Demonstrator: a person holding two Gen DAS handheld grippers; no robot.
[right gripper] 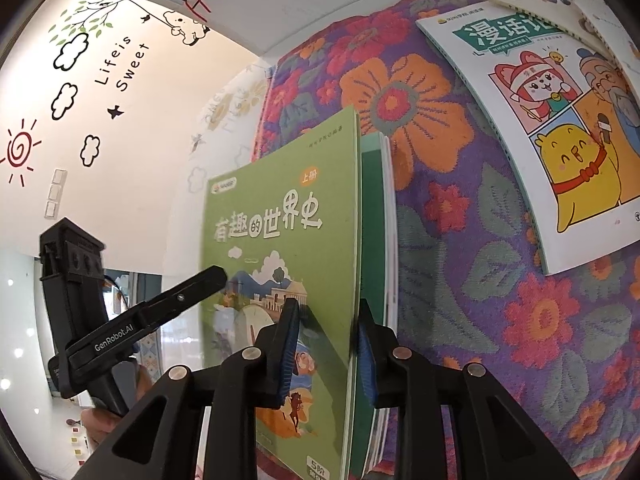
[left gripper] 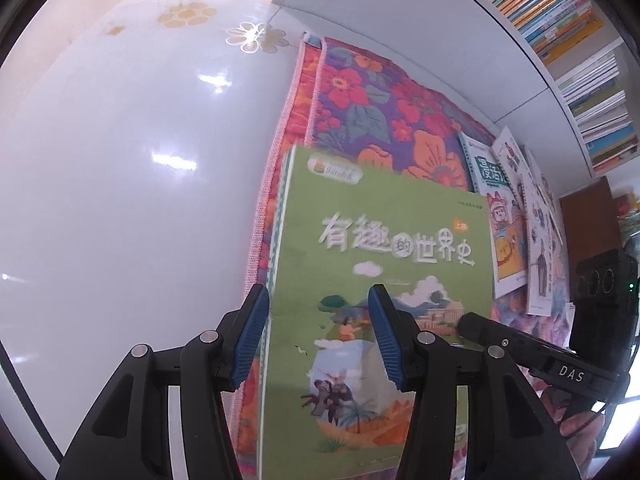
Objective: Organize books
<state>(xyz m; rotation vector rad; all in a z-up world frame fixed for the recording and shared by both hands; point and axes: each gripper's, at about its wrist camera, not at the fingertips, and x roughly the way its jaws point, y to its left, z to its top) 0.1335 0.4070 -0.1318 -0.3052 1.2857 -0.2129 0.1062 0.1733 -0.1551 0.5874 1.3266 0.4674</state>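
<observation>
Pinching green book edge, right tongs, left tongs spread over its cover, floral cloth beneath.

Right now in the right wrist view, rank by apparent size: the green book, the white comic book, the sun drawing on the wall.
1. Green book, though it sits nearest the camera, so its lead is unsure.
2. White comic book, partly cut off by the frame.
3. Sun drawing, clearly smallest.
</observation>
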